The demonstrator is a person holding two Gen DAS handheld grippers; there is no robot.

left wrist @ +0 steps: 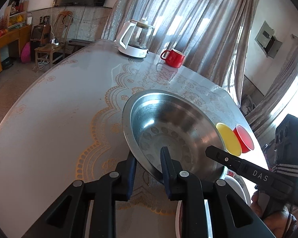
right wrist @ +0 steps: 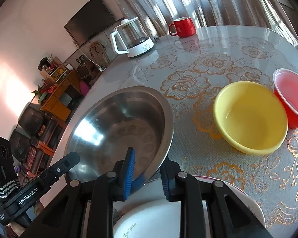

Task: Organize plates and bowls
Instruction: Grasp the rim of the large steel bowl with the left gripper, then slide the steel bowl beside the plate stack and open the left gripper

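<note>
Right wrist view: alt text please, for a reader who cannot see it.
The right gripper straddles the near rim of a steel basin, one finger inside, one outside, above white plates. A yellow bowl and red bowl sit to the right on the table.

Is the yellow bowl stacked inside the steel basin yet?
No. In the right wrist view the yellow bowl sits on the table, apart from the steel basin and touching the red bowl.
</note>
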